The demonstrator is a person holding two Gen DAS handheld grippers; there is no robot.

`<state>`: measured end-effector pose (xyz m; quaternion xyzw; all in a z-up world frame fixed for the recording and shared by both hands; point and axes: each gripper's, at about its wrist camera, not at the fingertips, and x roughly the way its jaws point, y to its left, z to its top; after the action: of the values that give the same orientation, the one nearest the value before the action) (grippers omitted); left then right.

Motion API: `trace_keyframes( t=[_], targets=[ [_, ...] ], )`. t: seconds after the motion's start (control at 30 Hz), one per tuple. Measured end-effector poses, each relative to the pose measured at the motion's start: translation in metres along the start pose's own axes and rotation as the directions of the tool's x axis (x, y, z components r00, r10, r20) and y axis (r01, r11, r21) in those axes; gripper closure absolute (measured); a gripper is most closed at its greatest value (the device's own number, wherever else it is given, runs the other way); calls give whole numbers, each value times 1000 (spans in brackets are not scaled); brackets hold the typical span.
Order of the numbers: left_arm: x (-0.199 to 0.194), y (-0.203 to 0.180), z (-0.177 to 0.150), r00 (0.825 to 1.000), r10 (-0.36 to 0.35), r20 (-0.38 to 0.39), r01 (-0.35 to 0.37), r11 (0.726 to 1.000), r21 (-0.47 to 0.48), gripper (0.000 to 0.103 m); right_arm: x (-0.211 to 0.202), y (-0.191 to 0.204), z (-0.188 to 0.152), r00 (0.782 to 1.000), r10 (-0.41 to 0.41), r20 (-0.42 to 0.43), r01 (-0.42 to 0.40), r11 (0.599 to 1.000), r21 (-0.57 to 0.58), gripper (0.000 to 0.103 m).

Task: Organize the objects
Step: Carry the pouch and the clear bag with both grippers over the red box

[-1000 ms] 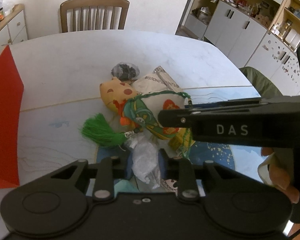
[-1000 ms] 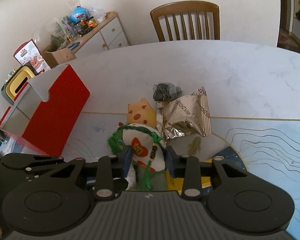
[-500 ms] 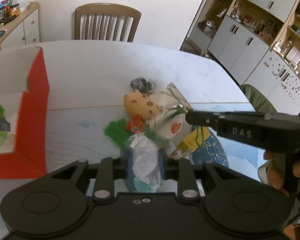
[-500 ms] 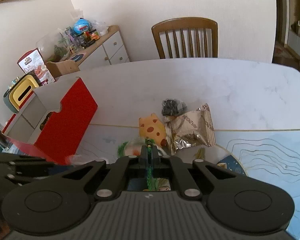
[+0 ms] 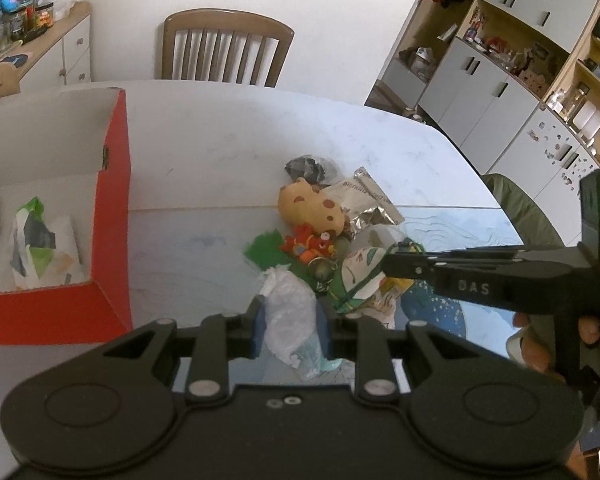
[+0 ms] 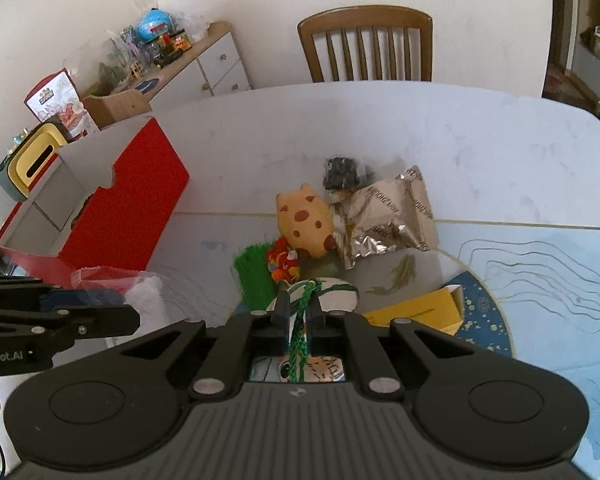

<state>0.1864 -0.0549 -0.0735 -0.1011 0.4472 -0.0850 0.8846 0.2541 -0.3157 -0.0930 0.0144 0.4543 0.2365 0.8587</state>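
At the far left we see the open red cardboard box (image 5: 114, 200) on the white marble counter (image 5: 228, 140), with a crinkled wrapper (image 5: 40, 248) lying inside. Just right of it, our left hand-held gripper (image 5: 288, 320) is clamped on a clear crumpled plastic bag (image 5: 288, 304). Further right lie a green tassel (image 6: 254, 272) and an orange spotted plush toy (image 6: 304, 224). Our right hand-held gripper (image 6: 299, 316) pinches the green cord (image 6: 300, 344) of a white printed pouch (image 6: 332, 292). A silver foil packet (image 6: 388, 220) lies rightmost.
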Motion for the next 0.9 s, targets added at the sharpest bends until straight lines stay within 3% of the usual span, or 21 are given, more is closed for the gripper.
trace_keyframes(
  t=[0.23, 0.33, 0.53, 0.9],
  targets=[
    [-4, 5, -3, 1000, 3, 4, -3, 1000, -13, 79, 3, 13, -1, 999, -30, 15, 31, 997, -67, 93],
    [-7, 9, -3, 1000, 5, 8, -5, 1000, -21, 79, -4, 16, 2, 999, -29, 33, 31, 996, -84, 100],
    [-16, 17, 2, 1000, 9, 29, -8, 999, -33, 79, -20, 26, 13, 996, -40, 85, 50, 992, -118, 101],
    [-48, 37, 29, 996, 17, 90, -15, 1000, -20, 79, -65, 64, 44, 979, 29, 203, 11, 981, -193, 101]
  ],
)
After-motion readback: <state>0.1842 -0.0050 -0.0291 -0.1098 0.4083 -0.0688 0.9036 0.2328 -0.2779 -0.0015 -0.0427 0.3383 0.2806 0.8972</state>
